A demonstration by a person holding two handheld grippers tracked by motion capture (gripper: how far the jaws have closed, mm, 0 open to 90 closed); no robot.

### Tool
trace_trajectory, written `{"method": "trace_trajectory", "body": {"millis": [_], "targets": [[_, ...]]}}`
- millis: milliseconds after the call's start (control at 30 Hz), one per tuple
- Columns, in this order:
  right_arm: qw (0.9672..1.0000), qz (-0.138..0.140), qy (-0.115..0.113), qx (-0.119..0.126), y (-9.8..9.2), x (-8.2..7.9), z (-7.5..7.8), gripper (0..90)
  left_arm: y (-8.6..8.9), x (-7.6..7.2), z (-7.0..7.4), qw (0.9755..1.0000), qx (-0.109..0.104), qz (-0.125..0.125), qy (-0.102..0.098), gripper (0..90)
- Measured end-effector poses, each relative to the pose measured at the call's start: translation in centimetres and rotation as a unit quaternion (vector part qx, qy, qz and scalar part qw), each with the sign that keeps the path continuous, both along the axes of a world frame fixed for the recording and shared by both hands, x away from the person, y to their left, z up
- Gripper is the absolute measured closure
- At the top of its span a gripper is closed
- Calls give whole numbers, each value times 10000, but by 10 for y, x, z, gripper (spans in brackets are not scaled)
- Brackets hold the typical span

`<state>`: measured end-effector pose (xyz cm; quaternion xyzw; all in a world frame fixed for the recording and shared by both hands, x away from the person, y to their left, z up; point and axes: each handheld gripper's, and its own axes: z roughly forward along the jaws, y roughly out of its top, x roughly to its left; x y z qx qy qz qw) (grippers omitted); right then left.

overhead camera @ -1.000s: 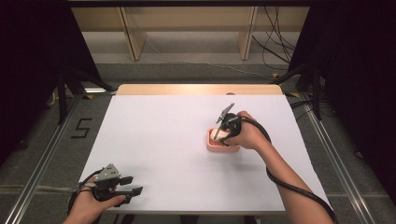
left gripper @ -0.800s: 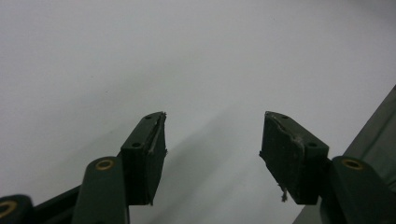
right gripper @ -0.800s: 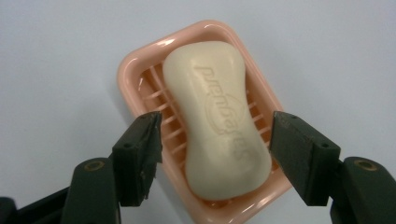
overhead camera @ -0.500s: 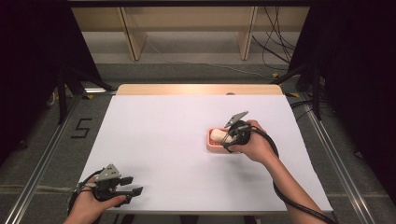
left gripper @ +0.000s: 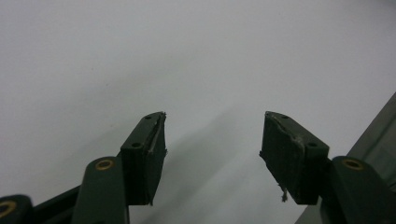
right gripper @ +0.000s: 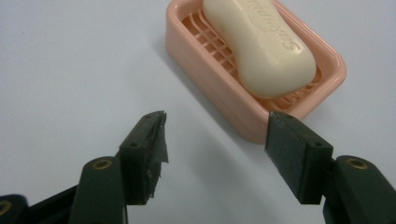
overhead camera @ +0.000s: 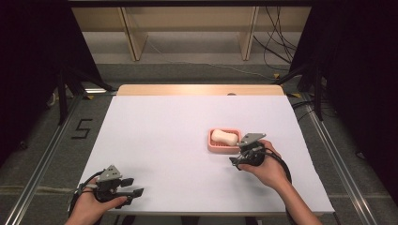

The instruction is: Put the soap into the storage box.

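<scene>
A cream soap bar (overhead camera: 224, 137) lies in a pink slatted soap dish (overhead camera: 220, 149) right of the table's middle. In the right gripper view the soap bar (right gripper: 261, 44) fills the dish (right gripper: 219, 100), just ahead and to the right of the jaws. My right gripper (overhead camera: 238, 155) sits low at the dish's near right corner. The right gripper (right gripper: 217, 135) is open; its jaws have just been closing with nothing between them. My left gripper (overhead camera: 133, 186) rests at the table's near left corner. The left gripper (left gripper: 212, 135) stands open and empty over bare white surface.
The white tabletop (overhead camera: 164, 140) ends in a wooden strip (overhead camera: 187, 90) at the far edge. Wooden shelf frames (overhead camera: 133, 37) and cables (overhead camera: 277, 51) stand on the floor beyond. The table's edge (left gripper: 378, 135) runs close beside the left gripper.
My right hand has drawn back from above the dish toward the near right and sunk lower, leaving the soap in the dish. The left hand has kept still.
</scene>
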<state>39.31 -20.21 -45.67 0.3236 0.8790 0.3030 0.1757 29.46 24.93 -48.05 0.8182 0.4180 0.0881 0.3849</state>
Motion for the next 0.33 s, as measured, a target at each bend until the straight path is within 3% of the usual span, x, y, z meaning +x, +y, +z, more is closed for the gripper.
{"method": "trace_trajectory", "body": {"millis": [33, 67, 100, 133, 267, 300, 333], "targets": [[9999, 4, -58, 111, -2, -4, -5, 387, -1, 0, 0, 10000, -66, -14, 15, 394], [10000, 29, 25, 75, -3, -5, -5, 385, -1, 0, 0, 10000, -66, -14, 15, 394], [9998, -89, -2, 162, -3, -9, -7, 388, -1, 0, 0, 10000, -77, -21, 30, 394], [9998, -93, 120, 147, -4, -11, -7, 388, 1, 1, 1, 10000, -83, 48, 22, 394], [9995, -179, 163, 202, -4, -19, -11, 390, 6, 2, 0, 9997, -196, 163, 7, 395], [9996, -131, 135, 214, -5, -20, -13, 389, 7, 2, 0, 9995, -242, 196, -12, 395], [9994, -179, 24, 295, -4, -22, -15, 386, 8, 3, 0, 9997, -142, 179, -29, 395]]}}
